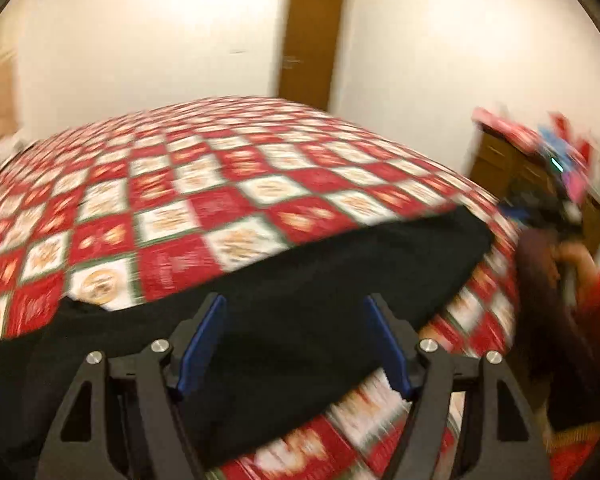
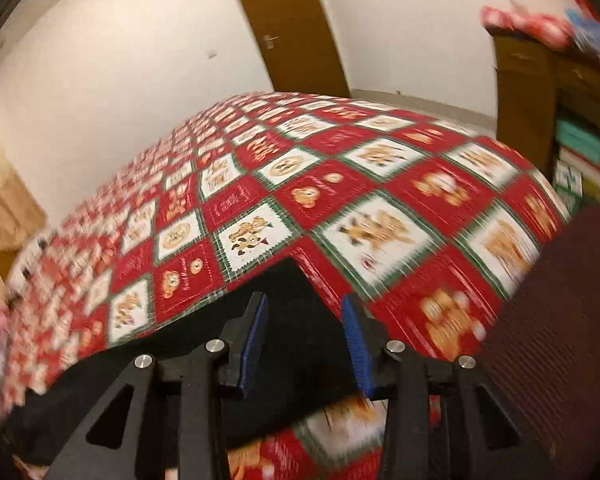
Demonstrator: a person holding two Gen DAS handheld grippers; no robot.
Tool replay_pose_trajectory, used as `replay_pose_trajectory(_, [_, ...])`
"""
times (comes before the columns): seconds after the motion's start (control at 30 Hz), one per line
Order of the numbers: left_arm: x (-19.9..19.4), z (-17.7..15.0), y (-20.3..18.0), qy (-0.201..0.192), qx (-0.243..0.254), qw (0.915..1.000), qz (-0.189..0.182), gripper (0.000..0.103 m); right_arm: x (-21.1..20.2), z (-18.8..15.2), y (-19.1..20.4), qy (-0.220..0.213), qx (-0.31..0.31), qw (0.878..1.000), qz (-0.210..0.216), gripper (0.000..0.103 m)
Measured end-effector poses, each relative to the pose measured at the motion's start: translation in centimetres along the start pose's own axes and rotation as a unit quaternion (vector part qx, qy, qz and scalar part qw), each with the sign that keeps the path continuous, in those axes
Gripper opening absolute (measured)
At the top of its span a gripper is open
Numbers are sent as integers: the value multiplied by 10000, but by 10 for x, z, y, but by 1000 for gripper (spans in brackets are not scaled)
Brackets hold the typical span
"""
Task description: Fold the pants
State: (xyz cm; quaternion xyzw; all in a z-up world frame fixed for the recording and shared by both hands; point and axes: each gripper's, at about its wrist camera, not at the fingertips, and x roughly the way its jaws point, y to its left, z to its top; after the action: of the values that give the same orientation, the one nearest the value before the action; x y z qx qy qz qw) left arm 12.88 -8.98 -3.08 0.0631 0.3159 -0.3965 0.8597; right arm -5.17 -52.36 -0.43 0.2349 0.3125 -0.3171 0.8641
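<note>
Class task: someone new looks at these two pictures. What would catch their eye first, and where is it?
The red-and-white checked bedspread fills the middle of both views. Black pants lie flat across its near edge, just beyond the open left gripper and right gripper. A brown door stands behind.

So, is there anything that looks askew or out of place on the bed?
Nothing stands out. The black pants lie flat along the near edge of the checkered bedspread, below the open fingers of both grippers. Motion blur hides small wrinkles.

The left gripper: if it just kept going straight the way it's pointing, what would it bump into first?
Most likely the black pants lying on the checkered bedspread; the left gripper is open, its fingers framing that cloth. Blur makes depth uncertain.
</note>
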Motion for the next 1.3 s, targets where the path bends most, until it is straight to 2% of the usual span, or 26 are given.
replay_pose_trajectory(0.03, [11,-1,5,44,-219,9996,195,74,11,-1,5,46,-124,9999,-107,41])
replay_pose_trajectory(0.1, [28,-10,5,234,-376,9983,366,74,46,-1,10,446,-404,9978,-277,41])
replay_pose_trajectory(0.13, [42,-20,0,469,-346,9971,495,74,64,-4,10,732,-498,9947,-516,43])
replay_pose_trajectory(0.17, [49,-29,-5,624,-227,9961,588,74,69,-4,9,716,-482,9950,-500,45])
replay_pose_trajectory(0.2, [53,-39,-12,716,-7,9947,739,75,69,2,9,633,-433,9956,-538,53])
replay_pose_trajectory(0.23, [52,-47,-23,510,413,9926,1022,76,73,6,6,680,-395,9947,-659,65])
replay_pose_trajectory(0.27, [49,-54,-33,349,715,9890,1244,76,76,9,-1,722,-258,9950,-636,68])
replay_pose_trajectory(0.37, [46,-53,-27,391,465,9914,1158,77,66,18,-34,562,773,9954,-9,69])
replay_pose_trajectory(0.43, [42,-50,-22,492,428,9932,961,77,51,18,-61,495,1576,9854,417,69])
replay_pose_trajectory(0.5, [38,-49,-19,527,376,9942,863,78,45,13,-77,593,1989,9750,795,69])
replay_pose_trajectory(0.53, [35,-48,-17,495,271,9948,842,78,46,11,-79,698,1989,9739,841,69])
replay_pose_trajectory(0.63, [32,-47,-13,443,-37,9963,735,78,47,8,-66,938,1380,9828,793,68])
replay_pose_trajectory(0.77, [32,-44,-17,415,-154,9968,660,78,56,-3,-38,1155,723,9903,271,68])
replay_pose_trajectory(0.83, [28,-42,-20,360,-115,9974,611,78,54,-13,-28,1005,467,9938,9,68])
replay_pose_trajectory(0.97, [16,-40,-19,222,-75,9977,629,78,49,-27,-17,1173,231,9928,-97,70])
replay_pose_trajectory(1.07, [7,-40,-7,114,-221,9973,694,78,45,-35,-11,1235,-24,9923,-84,70])
replay_pose_trajectory(1.17, [-10,-41,18,-73,-509,9939,974,78,43,-38,-7,1289,-215,9914,-9,63])
replay_pose_trajectory(1.2, [-16,-42,28,-121,-602,9921,1097,78,43,-38,-4,1300,-321,9910,9,56])
replay_pose_trajectory(1.3, [-37,-45,65,-255,-932,9828,1573,80,37,-40,8,1372,-562,9882,398,16])
